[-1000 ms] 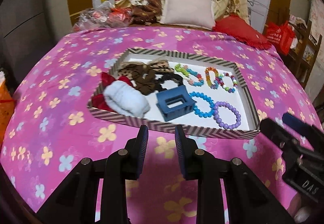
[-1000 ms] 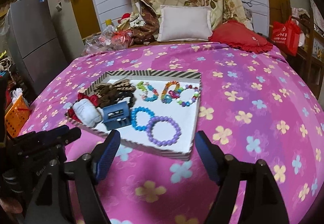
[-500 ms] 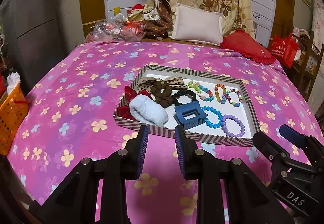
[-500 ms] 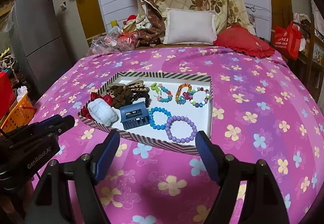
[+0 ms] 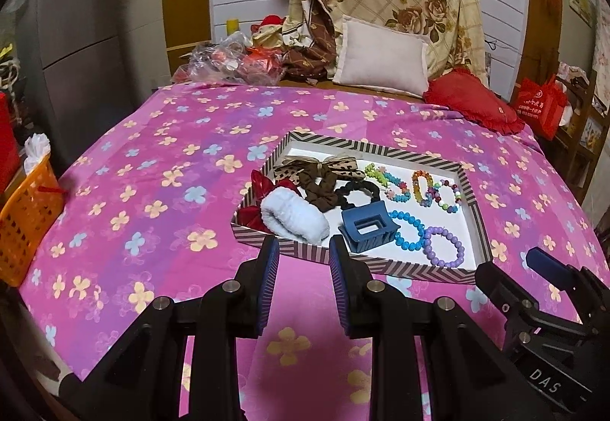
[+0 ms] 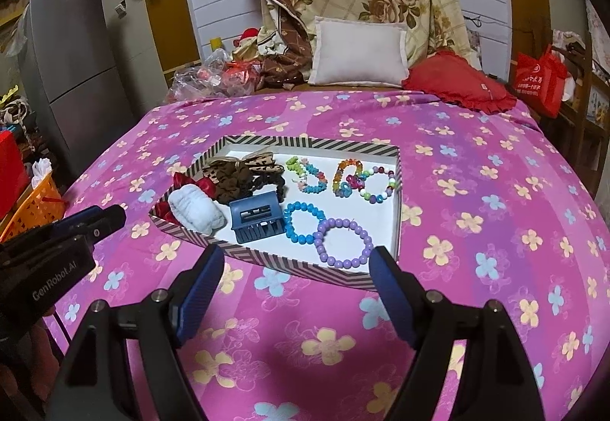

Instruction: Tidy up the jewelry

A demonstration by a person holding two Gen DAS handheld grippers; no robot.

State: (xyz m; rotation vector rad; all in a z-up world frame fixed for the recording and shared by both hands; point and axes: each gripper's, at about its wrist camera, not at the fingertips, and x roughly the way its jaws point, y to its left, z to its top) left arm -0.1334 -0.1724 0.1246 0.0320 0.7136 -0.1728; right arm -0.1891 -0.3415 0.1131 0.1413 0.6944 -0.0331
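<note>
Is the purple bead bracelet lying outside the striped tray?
No, the purple bead bracelet lies inside the striped tray, beside the blue bracelet.

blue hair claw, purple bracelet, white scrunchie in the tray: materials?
Blue hair claw: looks like rigid matte plastic, moulded teeth.
Purple bracelet: smooth round beads, probably plastic, slight sheen.
White scrunchie: fuzzy, ribbed fabric, likely plush.

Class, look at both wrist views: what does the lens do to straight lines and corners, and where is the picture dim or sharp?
Left wrist view: the fisheye bows the striped tray and wall planks, corners go black, the left tool reads sharp. Right wrist view: the same bulge rounds the pink bedspread; warm indoor light, dim around the fridge, beads crisp.
</note>
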